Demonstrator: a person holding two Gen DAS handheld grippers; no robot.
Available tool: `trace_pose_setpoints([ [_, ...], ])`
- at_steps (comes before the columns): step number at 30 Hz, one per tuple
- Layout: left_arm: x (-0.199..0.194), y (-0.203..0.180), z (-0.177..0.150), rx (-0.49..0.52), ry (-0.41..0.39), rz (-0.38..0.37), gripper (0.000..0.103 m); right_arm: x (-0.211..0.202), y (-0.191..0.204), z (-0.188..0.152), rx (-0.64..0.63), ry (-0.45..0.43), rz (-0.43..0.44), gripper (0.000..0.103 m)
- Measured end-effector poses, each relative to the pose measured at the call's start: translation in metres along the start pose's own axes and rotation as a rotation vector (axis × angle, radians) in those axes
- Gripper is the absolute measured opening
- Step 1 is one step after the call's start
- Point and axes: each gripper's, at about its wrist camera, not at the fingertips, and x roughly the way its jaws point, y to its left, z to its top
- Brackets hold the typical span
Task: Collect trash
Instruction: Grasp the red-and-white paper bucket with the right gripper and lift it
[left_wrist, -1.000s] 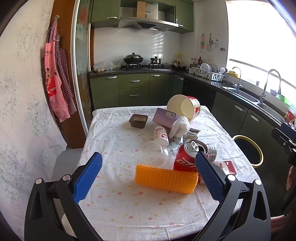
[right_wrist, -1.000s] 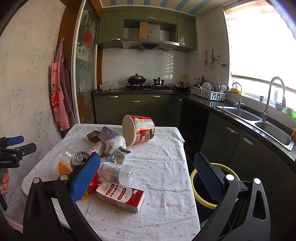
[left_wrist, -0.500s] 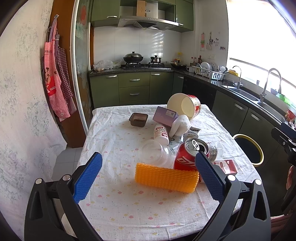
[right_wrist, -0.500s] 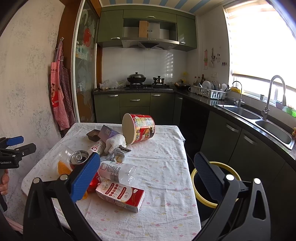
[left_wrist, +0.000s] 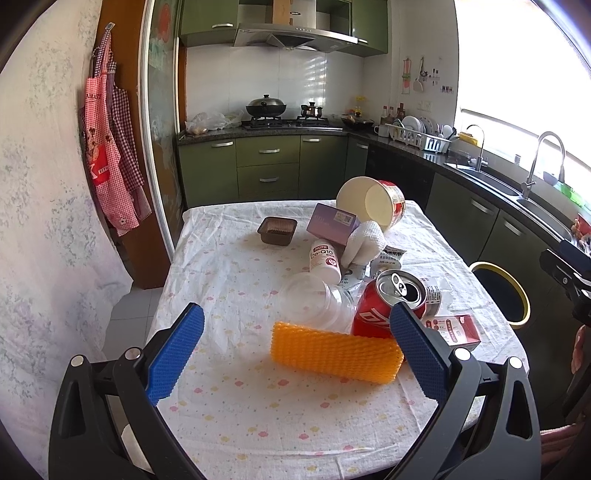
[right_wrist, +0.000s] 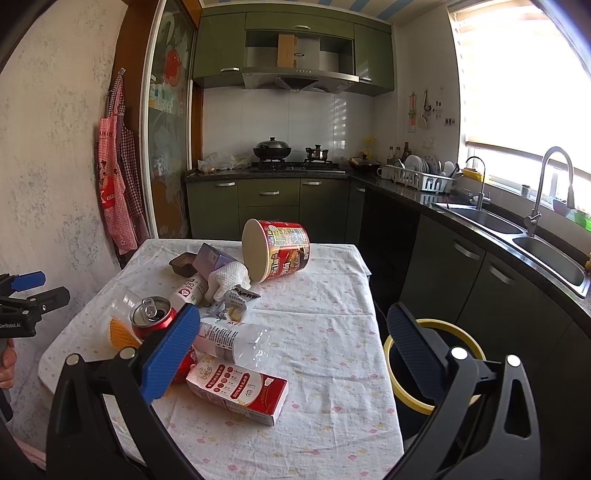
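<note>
— So where does the trash sit?
— Piled on the table (left_wrist: 229, 398): orange sponge (left_wrist: 334, 352), red can (left_wrist: 388, 302), carton (right_wrist: 238, 389) (bin (right_wrist: 424, 402) beside it).
— And the claws?
— Left gripper (left_wrist: 295, 349) and right gripper (right_wrist: 291, 349) both gape wide, holding nothing.

Table (left_wrist: 236, 417) under white dotted cloth bears orange mesh sleeve (left_wrist: 334, 352), red can (left_wrist: 388, 302), clear cup (left_wrist: 314, 301), white bottle (left_wrist: 325, 256), brown tray (left_wrist: 277, 230), red-and-white carton (right_wrist: 238, 387), toppled noodle tub (right_wrist: 275, 249).
</note>
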Motion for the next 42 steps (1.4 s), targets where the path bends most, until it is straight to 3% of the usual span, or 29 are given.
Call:
trace_pose_setpoints([
  [6,0.019,0.007,0.01,-0.012,0.007,0.001,0.099,0.046,0.013,0.03,-0.091,0.019,-0.016,0.097],
  [14,0.06,0.023,0.024,-0.057,0.05,-0.022,0.099,0.155,0.04,0.069,-0.225,0.085,-0.068,0.097],
  [20,0.084,0.031,0.035,-0.057,0.055,-0.024,0.099,0.246,0.062,0.087,-0.332,0.179,-0.142,0.083],
  [24,0.098,0.036,0.042,-0.065,0.05,-0.033,0.099,0.292,0.08,0.081,-0.418,0.235,-0.191,0.081],
  [30,0.114,0.035,0.045,-0.049,0.067,-0.054,0.099,0.342,0.089,0.069,-0.499,0.286,-0.317,0.059],
  [32,0.118,0.034,0.045,-0.041,0.072,-0.057,0.099,0.349,0.087,0.068,-0.503,0.286,-0.345,0.047],
  [40,0.133,0.038,0.044,-0.048,0.092,-0.068,0.099,0.363,0.068,0.077,-0.491,0.269,-0.377,0.011],
  [42,0.134,0.037,0.043,-0.041,0.095,-0.069,0.099,0.368,0.057,0.085,-0.459,0.286,-0.358,0.008],
])
